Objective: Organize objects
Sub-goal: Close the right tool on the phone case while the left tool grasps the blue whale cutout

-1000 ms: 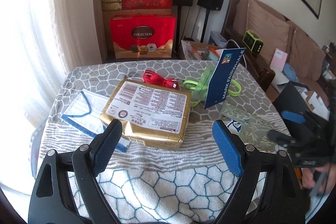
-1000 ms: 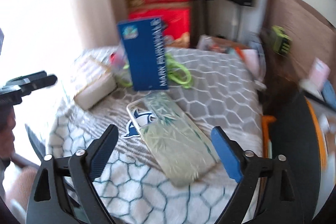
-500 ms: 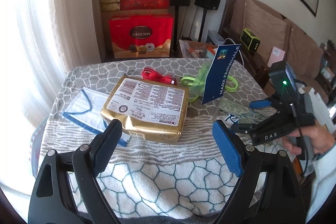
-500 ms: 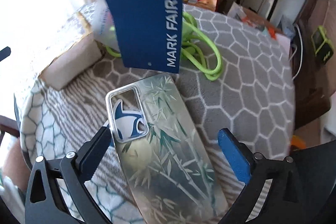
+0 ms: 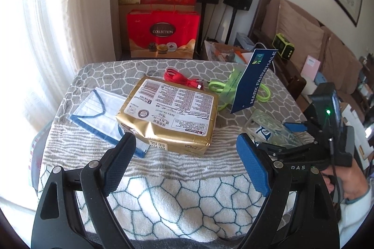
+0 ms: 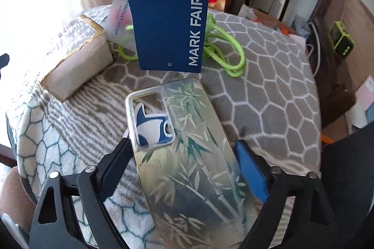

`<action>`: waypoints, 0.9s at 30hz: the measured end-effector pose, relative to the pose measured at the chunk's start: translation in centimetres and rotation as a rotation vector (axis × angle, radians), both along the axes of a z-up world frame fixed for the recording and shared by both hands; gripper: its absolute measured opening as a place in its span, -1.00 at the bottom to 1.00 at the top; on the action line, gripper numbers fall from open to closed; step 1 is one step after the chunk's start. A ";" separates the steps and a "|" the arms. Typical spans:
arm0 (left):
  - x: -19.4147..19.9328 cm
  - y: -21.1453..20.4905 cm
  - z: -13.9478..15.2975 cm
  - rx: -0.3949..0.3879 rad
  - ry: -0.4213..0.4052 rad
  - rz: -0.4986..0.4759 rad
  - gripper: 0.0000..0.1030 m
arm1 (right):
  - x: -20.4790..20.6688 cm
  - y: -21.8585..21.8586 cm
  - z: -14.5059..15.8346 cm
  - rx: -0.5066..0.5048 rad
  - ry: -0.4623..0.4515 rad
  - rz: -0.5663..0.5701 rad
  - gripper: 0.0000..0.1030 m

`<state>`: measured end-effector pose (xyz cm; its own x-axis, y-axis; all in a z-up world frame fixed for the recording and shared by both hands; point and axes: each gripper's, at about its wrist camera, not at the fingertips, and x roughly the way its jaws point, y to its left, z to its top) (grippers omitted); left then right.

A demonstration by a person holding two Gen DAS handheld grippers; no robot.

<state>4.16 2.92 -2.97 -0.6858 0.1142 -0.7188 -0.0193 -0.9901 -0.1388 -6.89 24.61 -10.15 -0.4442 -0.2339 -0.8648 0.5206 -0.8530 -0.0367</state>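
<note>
A: Phone case (image 6: 187, 155), bamboo print, lies flat on the patterned cloth (image 6: 268, 97), between the fingers of the right gripper (image 6: 184, 162). Its jaws have just been closing; the left finger (image 6: 116, 162) meets the case edge, the blue right pad (image 6: 250, 169) stands just beside the other edge. Whether both press cannot be told.

B: Left wrist view?

A: Left gripper (image 5: 184, 162) hangs wide over bare cloth, nothing between its jaws. Beyond it: gold packet (image 5: 170, 113), face mask (image 5: 98, 108) to its left, red cable (image 5: 180, 80) behind. The mask and the cable do not show in the right view.

B: And the case there?

A: Mostly hidden behind the right gripper (image 5: 280, 134) and the hand (image 5: 350, 183) holding it. A blue card (image 6: 168, 6) stands just beyond the case, a green cord (image 6: 222, 48) behind it; the card's top is cut off in the right view.
</note>
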 end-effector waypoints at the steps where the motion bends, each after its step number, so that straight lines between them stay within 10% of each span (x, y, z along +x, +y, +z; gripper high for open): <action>1: 0.0 0.0 0.1 0.003 -0.001 -0.001 0.68 | 0.3 0.3 0.3 0.009 0.015 -0.018 0.68; 11: 0.5 1.5 1.6 0.018 0.036 -0.043 0.69 | 0.5 8.8 6.2 -0.275 0.015 -0.250 0.66; 21: -3.5 10.5 -4.0 0.002 -0.109 -0.396 0.79 | 3.5 11.5 5.8 -0.274 0.006 -0.346 0.63; 27: -6.2 14.0 -7.4 -0.054 -0.168 -0.421 0.79 | 4.9 12.2 5.2 -0.277 0.000 -0.346 0.62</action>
